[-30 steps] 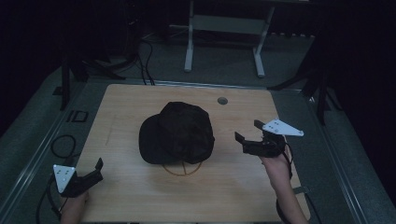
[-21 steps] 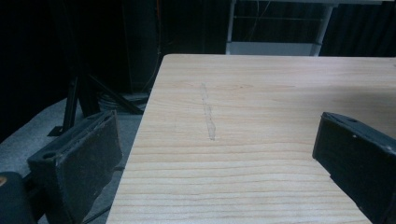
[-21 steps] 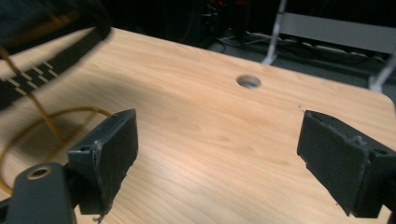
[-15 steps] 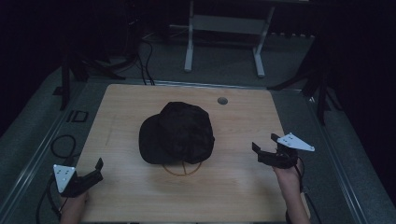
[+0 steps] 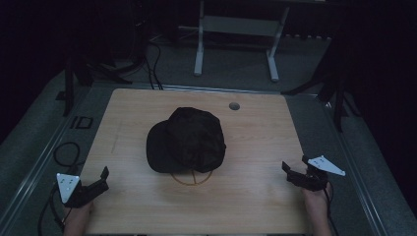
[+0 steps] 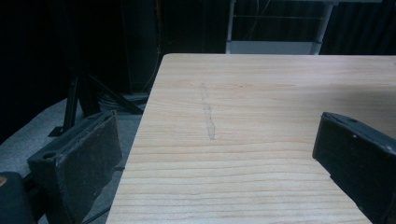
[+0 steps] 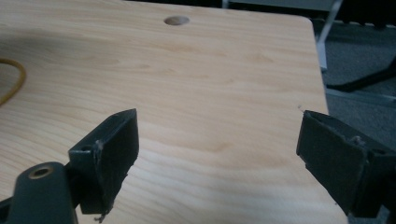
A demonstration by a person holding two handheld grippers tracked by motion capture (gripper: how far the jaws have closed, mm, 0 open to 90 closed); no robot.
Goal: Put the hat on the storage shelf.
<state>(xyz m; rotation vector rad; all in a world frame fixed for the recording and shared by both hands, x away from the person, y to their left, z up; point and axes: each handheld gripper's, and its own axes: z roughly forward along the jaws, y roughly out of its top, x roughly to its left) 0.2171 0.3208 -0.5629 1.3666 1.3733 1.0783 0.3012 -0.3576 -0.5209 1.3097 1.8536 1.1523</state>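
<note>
No writing is seen on the black cap [image 5: 189, 140] at the surface [image 5: 255, 196] centre; both grippers, left gripper [image 5: 98, 181] and right gripper [image 5: 293, 170], are held at the near corners, jaws wide open and empty.

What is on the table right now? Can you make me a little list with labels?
table: light wooden table, with a small round hole near the far edge
main thing: black cap in the middle of the table
under the cap: a yellow ring mark peeks out at the near side
left gripper: at the near left corner, jaws open, holding nothing
right gripper: at the near right edge, jaws open, holding nothing
touching the cap: neither gripper, both are apart from it
</note>
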